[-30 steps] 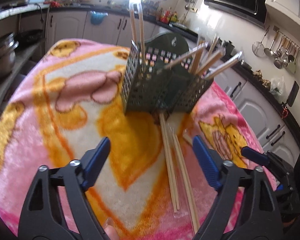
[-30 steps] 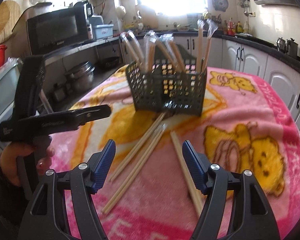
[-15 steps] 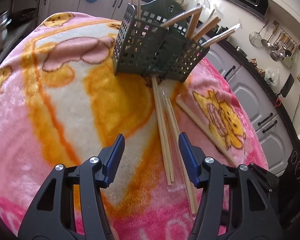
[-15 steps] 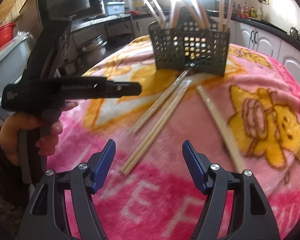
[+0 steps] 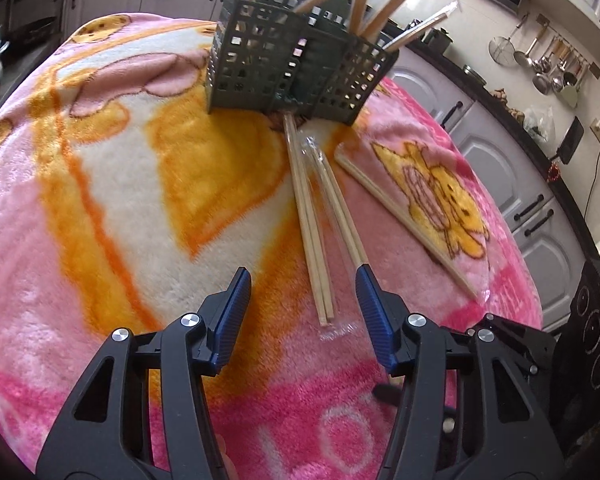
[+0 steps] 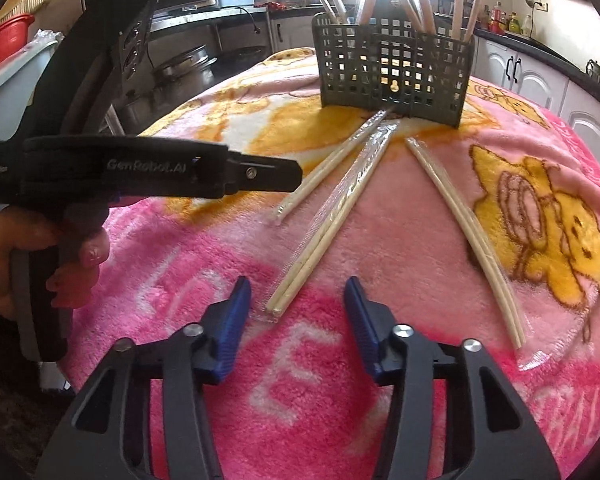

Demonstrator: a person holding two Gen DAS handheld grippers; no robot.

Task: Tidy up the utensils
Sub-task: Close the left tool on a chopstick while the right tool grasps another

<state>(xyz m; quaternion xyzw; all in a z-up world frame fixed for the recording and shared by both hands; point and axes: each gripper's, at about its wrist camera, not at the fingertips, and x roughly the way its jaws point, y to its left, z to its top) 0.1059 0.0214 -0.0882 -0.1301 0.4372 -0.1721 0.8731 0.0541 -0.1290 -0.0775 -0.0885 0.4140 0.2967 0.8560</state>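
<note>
Right wrist view: your right gripper (image 6: pixel 296 292), fingers apart and just narrowed, frames the near end of the wrapped chopstick pair (image 6: pixel 332 216) lying before the utensil basket (image 6: pixel 392 80). Light, stiff, slippery in plastic; pinch that end squarely.

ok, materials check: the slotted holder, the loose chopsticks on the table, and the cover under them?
Holder: looks like moulded plastic, matte dark green, with a uniform grid of square holes.
Chopsticks: pale wood or bamboo, unfinished-looking; each pair sits in a clear glossy sleeve, likely thin plastic film, judging by the crinkles and glare.
Cover: plush fleece-type blanket, fuzzy nap, pink and orange cartoon print.
</note>
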